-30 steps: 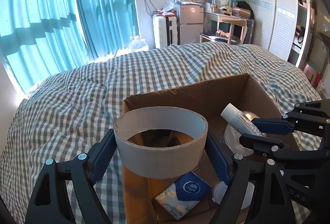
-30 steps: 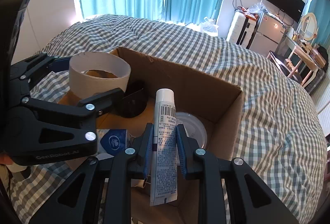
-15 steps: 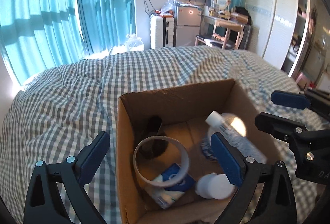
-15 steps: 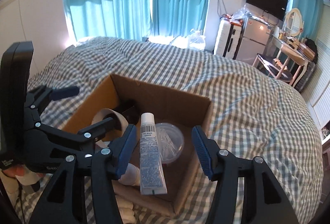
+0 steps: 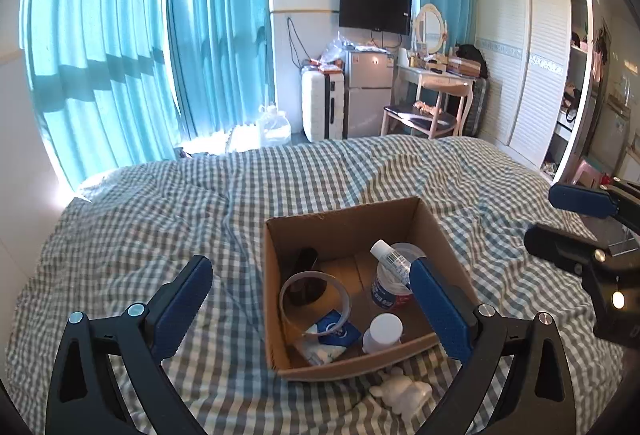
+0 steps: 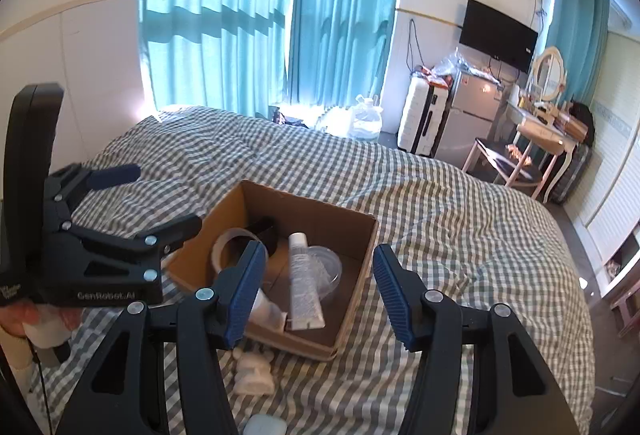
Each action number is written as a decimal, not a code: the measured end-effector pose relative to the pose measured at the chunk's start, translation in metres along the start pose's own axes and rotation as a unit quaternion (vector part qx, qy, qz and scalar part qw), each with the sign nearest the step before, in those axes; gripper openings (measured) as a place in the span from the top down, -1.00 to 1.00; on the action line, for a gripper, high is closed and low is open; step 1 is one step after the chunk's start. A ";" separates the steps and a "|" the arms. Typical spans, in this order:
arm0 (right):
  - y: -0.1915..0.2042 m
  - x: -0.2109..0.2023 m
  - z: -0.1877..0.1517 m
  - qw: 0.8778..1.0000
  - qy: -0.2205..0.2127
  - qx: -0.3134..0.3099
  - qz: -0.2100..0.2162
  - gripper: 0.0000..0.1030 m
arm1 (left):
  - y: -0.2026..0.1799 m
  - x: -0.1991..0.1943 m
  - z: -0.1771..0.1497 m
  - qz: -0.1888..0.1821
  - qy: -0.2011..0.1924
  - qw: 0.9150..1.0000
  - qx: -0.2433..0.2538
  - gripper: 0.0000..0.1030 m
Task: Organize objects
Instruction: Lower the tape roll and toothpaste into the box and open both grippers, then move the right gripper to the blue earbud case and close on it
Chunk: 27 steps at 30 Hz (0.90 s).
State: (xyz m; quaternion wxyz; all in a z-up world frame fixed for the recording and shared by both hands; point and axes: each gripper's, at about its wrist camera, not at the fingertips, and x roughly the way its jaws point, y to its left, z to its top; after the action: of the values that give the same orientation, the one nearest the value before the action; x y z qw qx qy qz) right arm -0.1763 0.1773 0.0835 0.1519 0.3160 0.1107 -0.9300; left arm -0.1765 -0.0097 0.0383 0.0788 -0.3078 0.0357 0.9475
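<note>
Both tongs released, nothing between them: left tongs splayed wide, right tongs about half open; both sets of jaws have just been opening. Nearest loose item: small white figurine on the grey-and-white checked bed, touching or just short of the near wall of the open brown cardboard box. It sits below and slightly left of the right tongs, and below and toward the right finger of the left tongs, so roughly between the two; can't call which hand is nearer. Long axis looks to run across the box front, but it's too small to be sure. A pale rounded case lies even closer, at the bottom edge of the right view, mostly cut off. Inside the box, near to far: blue-and-white tissue pack, white round-capped bottle, grey cardboard tape ring lying flat on the left, white squeeze tube resting on a clear lidded tub, dark object at the back left corner. My read: figurine is next, needs a drop straight down from either hand.
</note>
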 end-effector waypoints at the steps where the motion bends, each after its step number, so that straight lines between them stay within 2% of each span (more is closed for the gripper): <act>1: 0.003 -0.008 -0.001 1.000 -0.003 -0.004 0.000 -0.09 | 0.000 -0.007 0.000 0.004 -0.003 1.000 0.000 -0.97; 7: 0.020 -0.048 -0.007 1.000 -0.025 -0.015 0.001 -0.09 | 0.004 -0.044 -0.008 0.011 -0.015 1.000 -0.004 -0.97; 12: 0.035 -0.075 -0.019 0.999 -0.035 -0.024 0.000 -0.10 | 0.006 -0.067 -0.029 0.020 -0.018 1.000 -0.013 -0.98; 16: 0.042 -0.087 -0.039 0.999 -0.039 -0.029 -0.014 -0.21 | 0.005 -0.078 -0.046 0.027 -0.017 0.999 -0.036 -0.98; 22: 0.051 -0.078 -0.087 0.999 -0.017 -0.008 -0.028 -0.21 | 0.000 -0.083 -0.078 0.041 -0.016 0.998 -0.038 -0.99; 27: 0.052 -0.047 -0.128 1.000 0.005 0.018 -0.025 -0.21 | -0.005 -0.071 -0.103 0.048 0.005 0.998 -0.040 -0.99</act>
State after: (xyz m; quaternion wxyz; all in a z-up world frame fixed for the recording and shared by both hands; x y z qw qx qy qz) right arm -0.0520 0.1773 0.0077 0.1227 0.3205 0.1024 -0.9337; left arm -0.0600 -0.0258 -0.0032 0.0209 -0.3133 0.0124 0.9494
